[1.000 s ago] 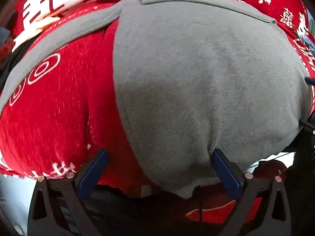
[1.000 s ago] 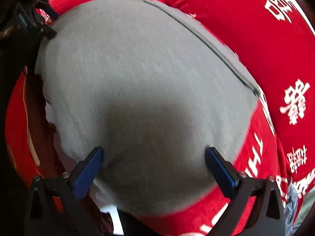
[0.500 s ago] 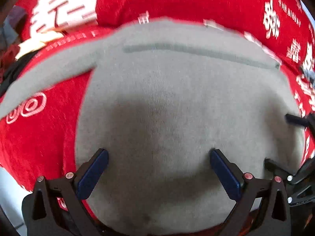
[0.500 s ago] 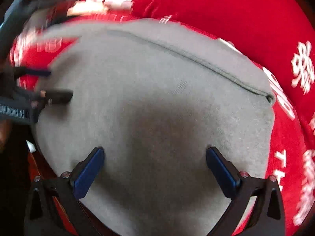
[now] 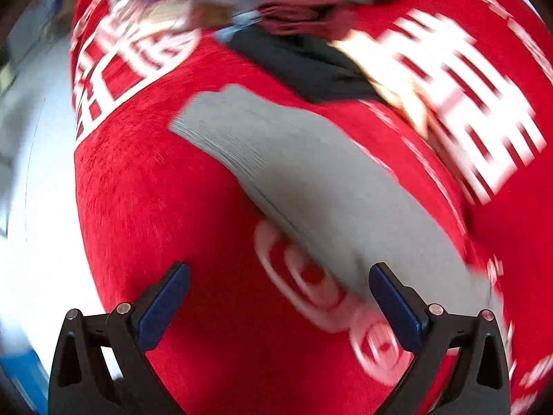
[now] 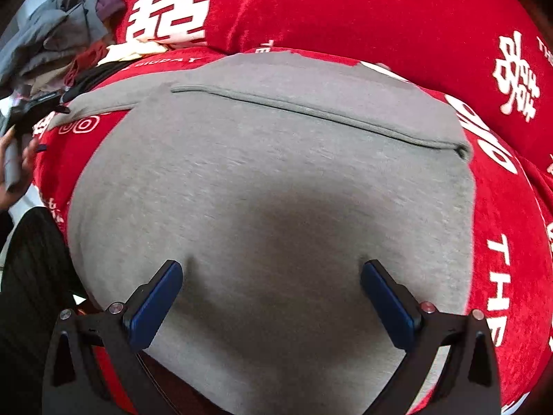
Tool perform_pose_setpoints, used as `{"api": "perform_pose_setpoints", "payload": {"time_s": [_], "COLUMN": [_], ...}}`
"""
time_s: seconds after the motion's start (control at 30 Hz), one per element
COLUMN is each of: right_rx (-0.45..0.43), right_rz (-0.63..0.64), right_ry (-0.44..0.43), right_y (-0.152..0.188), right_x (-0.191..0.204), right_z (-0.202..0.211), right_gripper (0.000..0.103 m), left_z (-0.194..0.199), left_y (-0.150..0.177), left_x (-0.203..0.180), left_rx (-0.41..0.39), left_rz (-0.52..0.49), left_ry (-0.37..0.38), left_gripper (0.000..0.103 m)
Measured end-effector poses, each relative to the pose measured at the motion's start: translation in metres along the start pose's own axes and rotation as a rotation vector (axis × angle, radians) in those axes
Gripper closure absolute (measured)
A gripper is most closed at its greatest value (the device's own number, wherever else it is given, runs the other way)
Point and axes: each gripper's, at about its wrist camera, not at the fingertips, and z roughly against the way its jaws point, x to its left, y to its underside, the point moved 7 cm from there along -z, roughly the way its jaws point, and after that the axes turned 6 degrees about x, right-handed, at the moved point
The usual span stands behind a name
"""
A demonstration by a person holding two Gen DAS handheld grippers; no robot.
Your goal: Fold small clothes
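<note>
- Right gripper [image 6: 271, 294]: jaws spread wide, gripping nothing. Both blue pads rest on or just above the grey garment [image 6: 276, 180]; actual contact cannot be confirmed.
- Left gripper [image 5: 276, 306]: jaws likewise spread and empty, positioned over the bare red cloth [image 5: 166, 207]. This view is motion-blurred.
- Location of task item: the grey garment lies flat on the red cloth with white lettering. Its folded body fills the near and middle field of the right wrist view, and a seam edge crosses the far side.
- Governing relation: a grey sleeve [image 5: 311, 180] runs out from the body as a long strip. In the left wrist view its long axis goes diagonally, from beside the right-hand pad away to the upper left, with the cuff end farthest off. The left gripper is the nearer tool to it. Judgement: the sleeve remains to be folded in over the body.
- Far field: a pile of other clothes [image 6: 58, 45] sits beyond the cloth, well apart from the garment.
- Count: two grippers, one grey garment, one sleeve extended, one red cloth, one pile whose items cannot be counted.
</note>
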Motion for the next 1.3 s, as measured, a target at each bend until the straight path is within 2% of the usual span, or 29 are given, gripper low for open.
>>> {"api": "perform_pose_setpoints", "payload": {"time_s": [0.07, 0.1, 0.27, 0.3, 0.33, 0.37, 0.4, 0.43, 0.63, 0.77, 0.9, 1.0, 1.03, 1.07, 1.1, 1.13, 1.2, 1.3], "right_rx": [0.007, 0.012, 0.02, 0.017, 0.01, 0.003, -0.003, -0.009, -0.05, -0.072, -0.02, 0.094, 0.09, 0.062, 0.079, 0.09, 0.036, -0.031], "right_rz": [0.03, 0.053, 0.125, 0.131, 0.136, 0.137, 0.136, 0.131, 0.062, 0.037, 0.043, 0.048, 0.07, 0.1, 0.139, 0.16, 0.161, 0.102], "right_ry": [0.004, 0.014, 0.037, 0.038, 0.038, 0.036, 0.034, 0.032, 0.027, 0.062, 0.128, 0.153, 0.196, 0.212, 0.211, 0.21, 0.191, 0.18], "right_y": [-0.003, -0.005, -0.018, -0.023, -0.029, -0.036, -0.043, -0.052, -0.132, -0.202, -0.246, -0.256, -0.258, -0.262, -0.262, -0.262, -0.261, -0.243], "right_x": [0.012, 0.019, 0.043, 0.045, 0.047, 0.049, 0.049, 0.047, 0.041, 0.058, 0.086, 0.106, 0.113, 0.119, 0.127, 0.13, 0.127, 0.092], "right_z": [-0.001, -0.002, -0.002, -0.001, 0.002, 0.004, 0.005, 0.005, -0.02, -0.065, -0.116, -0.159, -0.167, -0.166, -0.167, -0.165, -0.145, -0.106], "right_gripper": [0.0, 0.0, 0.0, 0.0, 0.0, 0.0, 0.0, 0.0, 0.0, 0.0, 0.0, 0.0, 0.0, 0.0, 0.0, 0.0, 0.0, 0.0], "left_z": [-0.002, -0.006, -0.031, -0.031, -0.025, -0.018, -0.017, -0.018, 0.001, 0.025, 0.041, 0.056, 0.059, 0.062, 0.065, 0.067, 0.07, 0.07], "left_y": [-0.02, -0.029, -0.071, -0.073, -0.074, -0.075, -0.074, -0.074, -0.071, -0.062, -0.063, -0.067, -0.068, -0.069, -0.068, -0.067, -0.062, -0.049], "left_x": [0.001, -0.002, -0.018, -0.017, -0.015, -0.014, -0.017, -0.019, -0.016, -0.023, -0.037, -0.046, -0.05, -0.053, -0.057, -0.062, -0.072, -0.093], "left_rx": [-0.053, -0.052, -0.066, -0.075, -0.108, -0.148, -0.137, -0.121, -0.146, -0.189, -0.214, -0.235, -0.241, -0.246, -0.25, -0.253, -0.25, -0.231], "left_rz": [0.035, 0.04, -0.001, -0.003, -0.001, -0.009, -0.027, -0.033, -0.021, -0.067, -0.11, -0.131, -0.14, -0.15, -0.164, -0.175, -0.197, -0.241], "left_ry": [-0.018, -0.012, -0.117, -0.124, -0.158, -0.189, -0.137, -0.101, -0.003, 0.015, 0.033, 0.054, 0.057, 0.053, 0.049, 0.048, 0.038, 0.036], "left_gripper": [0.0, 0.0, 0.001, 0.011, 0.05, 0.073, 0.09, 0.09, 0.09, 0.09, 0.09, 0.09, 0.09, 0.09, 0.09, 0.09, 0.09, 0.09]}}
